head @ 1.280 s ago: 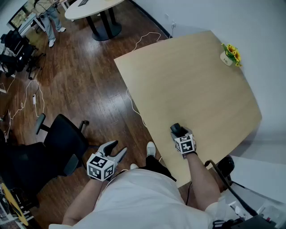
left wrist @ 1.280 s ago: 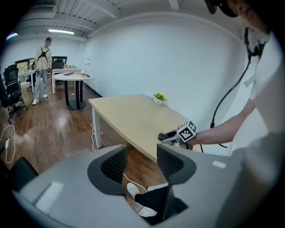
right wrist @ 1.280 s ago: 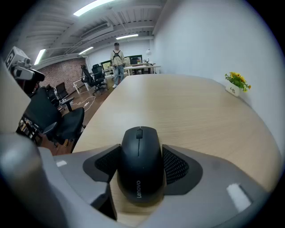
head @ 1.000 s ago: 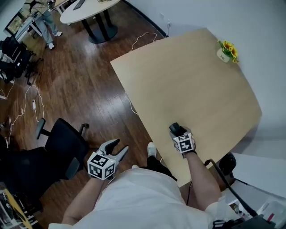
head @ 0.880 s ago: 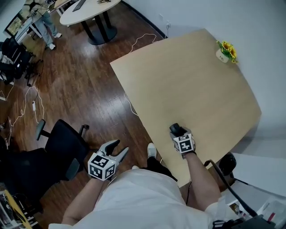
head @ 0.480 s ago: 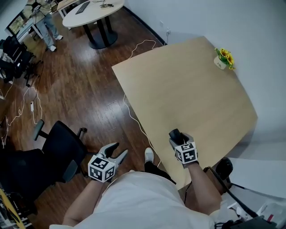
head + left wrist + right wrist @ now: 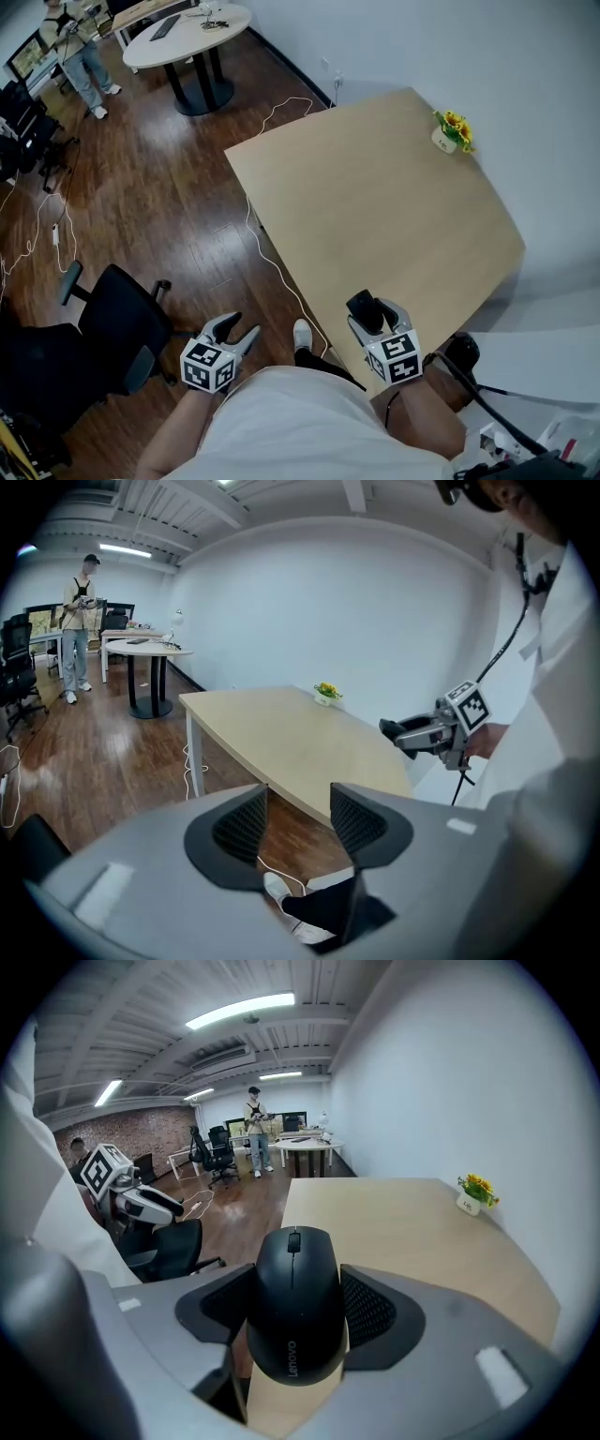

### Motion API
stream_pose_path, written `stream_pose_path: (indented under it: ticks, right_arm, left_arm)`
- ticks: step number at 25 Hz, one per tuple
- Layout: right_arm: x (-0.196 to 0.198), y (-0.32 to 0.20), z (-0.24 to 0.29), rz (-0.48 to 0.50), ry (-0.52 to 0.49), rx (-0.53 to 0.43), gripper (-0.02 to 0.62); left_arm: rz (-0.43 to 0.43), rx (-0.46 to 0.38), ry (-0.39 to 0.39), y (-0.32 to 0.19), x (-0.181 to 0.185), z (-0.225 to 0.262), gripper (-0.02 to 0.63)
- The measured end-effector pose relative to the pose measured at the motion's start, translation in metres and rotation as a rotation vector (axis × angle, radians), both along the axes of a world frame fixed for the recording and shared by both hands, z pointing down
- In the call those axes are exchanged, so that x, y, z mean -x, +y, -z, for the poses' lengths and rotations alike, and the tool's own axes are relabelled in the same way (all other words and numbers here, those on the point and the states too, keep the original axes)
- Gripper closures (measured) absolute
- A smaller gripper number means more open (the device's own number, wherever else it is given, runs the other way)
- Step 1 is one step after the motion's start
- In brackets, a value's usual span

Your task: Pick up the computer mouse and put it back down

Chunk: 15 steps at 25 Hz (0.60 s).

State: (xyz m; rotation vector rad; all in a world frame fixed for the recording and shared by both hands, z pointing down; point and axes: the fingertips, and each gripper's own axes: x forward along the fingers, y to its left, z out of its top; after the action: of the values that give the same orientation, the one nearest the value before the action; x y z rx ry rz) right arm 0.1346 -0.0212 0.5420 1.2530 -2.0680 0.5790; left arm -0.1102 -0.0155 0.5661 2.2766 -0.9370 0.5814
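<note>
Bright, even light falls from ceiling strip lights (image 7: pixel 239 1009) far overhead. The wooden floor (image 7: pixel 141 178) carries soft glare. Both gripper views bend strongly toward dark, rounded edges. The computer mouse (image 7: pixel 294 1302) looks sharp with a faint sheen, and shadows are soft.

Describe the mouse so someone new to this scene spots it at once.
Find the light wooden table by the white wall. At its near edge the right gripper is shut on a black computer mouse. The only other thing there is a small pot of yellow flowers at the far corner.
</note>
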Motion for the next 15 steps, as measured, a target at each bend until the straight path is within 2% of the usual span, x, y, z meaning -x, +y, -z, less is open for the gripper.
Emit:
stream_pose_path:
  ticks: [5,9,15]
  right_arm:
    - [-0.001,0.003,0.016,-0.007,-0.011,-0.026,0.307]
    - [-0.003,0.005,0.016,-0.009,-0.012,-0.023,0.307]
    - [-0.013,0.007,0.019,-0.021,-0.012,-0.022,0.307]
  left_arm:
    - [-0.004,-0.017,-0.011,0.006,-0.003,0.004,0.416]
    - [-0.008,-0.033,-0.019,0.007,-0.002,0.006,0.443]
    - [0.005,-0.039,-0.011,0.005,-0.006,0.01,0.431]
